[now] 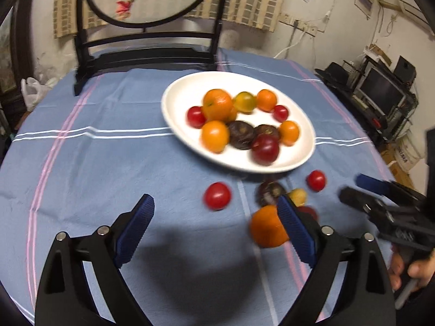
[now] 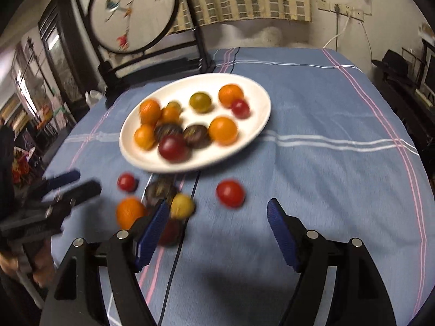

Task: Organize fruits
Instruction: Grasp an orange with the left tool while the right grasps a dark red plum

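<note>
Both claws stand wide open and hold nothing: the left gripper (image 1: 214, 209) has only bare cloth between its blue pads, and the right gripper (image 2: 217, 212) likewise. A white plate (image 1: 187, 87) sits toward the far side of the table (image 1: 81, 149) and already carries about a dozen fruits, oranges, small red ones and dark ones, packed close together. Six fruits are left on the cloth just near of the plate: a red tomato (image 1: 217, 196) apart on the left, another small red one (image 1: 316, 180) on the right by the plate's rim, and between them a tight cluster of a dark fruit (image 1: 270, 191), a small yellow fruit (image 1: 299, 196), an orange (image 1: 267, 226) and a dark red fruit (image 2: 171, 232) partly hidden behind a finger. The cluster is the likely trouble: a finger coming down on one fruit could nudge its neighbours, and round fruit would roll on the cloth, perhaps toward the table's edge. The two grippers are also near each other over the same patch, so reaching for the cluster together risks a knock. On the crowded plate, a fruit set down carelessly could push others over the shallow rim. Both views are blurred, so exact contacts within the cluster cannot be told.
</note>
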The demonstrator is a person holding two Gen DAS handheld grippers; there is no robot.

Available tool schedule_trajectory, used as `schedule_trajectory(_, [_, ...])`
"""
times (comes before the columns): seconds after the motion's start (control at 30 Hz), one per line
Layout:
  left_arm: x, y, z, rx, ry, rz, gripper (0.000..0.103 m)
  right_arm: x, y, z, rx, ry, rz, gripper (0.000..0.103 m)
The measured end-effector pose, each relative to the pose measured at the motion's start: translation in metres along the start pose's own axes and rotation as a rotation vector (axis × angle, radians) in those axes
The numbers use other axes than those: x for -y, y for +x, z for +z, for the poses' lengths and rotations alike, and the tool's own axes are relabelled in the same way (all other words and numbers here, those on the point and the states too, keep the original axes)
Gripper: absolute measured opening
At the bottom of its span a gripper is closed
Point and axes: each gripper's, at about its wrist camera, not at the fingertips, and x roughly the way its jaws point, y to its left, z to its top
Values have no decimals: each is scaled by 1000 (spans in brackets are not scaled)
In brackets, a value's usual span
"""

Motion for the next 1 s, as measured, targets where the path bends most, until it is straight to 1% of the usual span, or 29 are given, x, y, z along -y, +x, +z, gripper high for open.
schedule_trajectory(0.03, [-1,0,-5,18,14,28,90,-2,-2,-5,4,4,-5,76])
schedule_trajectory(0.1, [-6,4,-14,34,27,60,90,-8,-4,-16,-1,18,9,76])
schedule_trajectory(0.17, [-10,11,-16,-6,21,73,90,-16,-4,-25,-7,9,8,76])
schedule_trajectory(0.23, [-14,9,-14,4,3,55,90,-25,-3,-30,-7,-22,-13,76])
schedule_trajectory(0.3, [-18,7,-14,6,-17,59,90,-34,-1,-36,-23,-58,-18,76])
schedule_trajectory(0.4, [-25,8,-15,-7,-48,47,90,-44,7,-44,-90,-78,6,76])
schedule_trajectory(0.5, [-27,12,-16,-29,-62,49,90,-55,11,-50,-101,-142,-53,76])
schedule_trajectory(0.57, [-29,13,-16,-37,-71,36,90,-60,13,-52,-103,-176,-76,76])
schedule_trajectory(0.73, [-32,5,-14,-10,-92,22,90,-64,28,-42,-116,-221,-121,76])
schedule_trajectory(0.8, [-33,7,-15,-20,-102,20,90,-67,39,-38,-140,-237,-144,76])
schedule_trajectory(0.83, [-34,9,-15,-29,-107,17,90,-68,41,-35,-137,-233,-146,78])
schedule_trajectory(1.0, [-40,12,-15,-49,-147,-6,90,-72,47,-30,-134,-228,-133,78])
